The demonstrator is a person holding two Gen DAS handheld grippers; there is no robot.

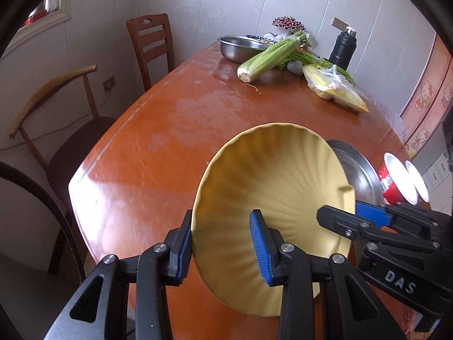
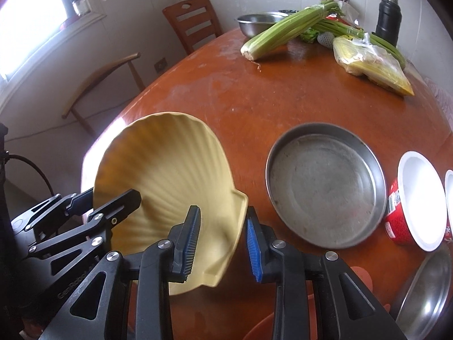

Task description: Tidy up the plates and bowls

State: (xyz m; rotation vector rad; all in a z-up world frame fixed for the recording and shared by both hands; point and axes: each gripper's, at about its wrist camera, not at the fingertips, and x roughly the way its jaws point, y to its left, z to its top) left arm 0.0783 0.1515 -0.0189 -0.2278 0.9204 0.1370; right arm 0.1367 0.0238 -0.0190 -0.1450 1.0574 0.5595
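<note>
1. You had the yellow shell-shaped plate lifted clear of the table, tilted steeply, its ribbed inside facing both cameras.
2. Your left gripper was clamped on the plate's left rim, one blue pad outside, one inside the dish.
3. Your right gripper was clenched on the plate's hinge-end edge, near the small flat tab. Both pads looked pressed to the rim, though the right-hand pad's contact was hard to read.
4. The steel pan sat flat on the table just right of the plate, nothing in it. Beyond it lay a red tub with a white lid, tipped on its side.
5. A second steel dish showed at the lower right edge, partly cut off.
6. Far end held a steel bowl, celery, a bagged packet and a black flask; none of it in your way.
7. Judged step: carrying the plate toward a stacking spot, likely the pan.
8. Next move called for levelling the plate first, keeping both grips matched so the thin rim did not twist out, then lowering it centred.
</note>
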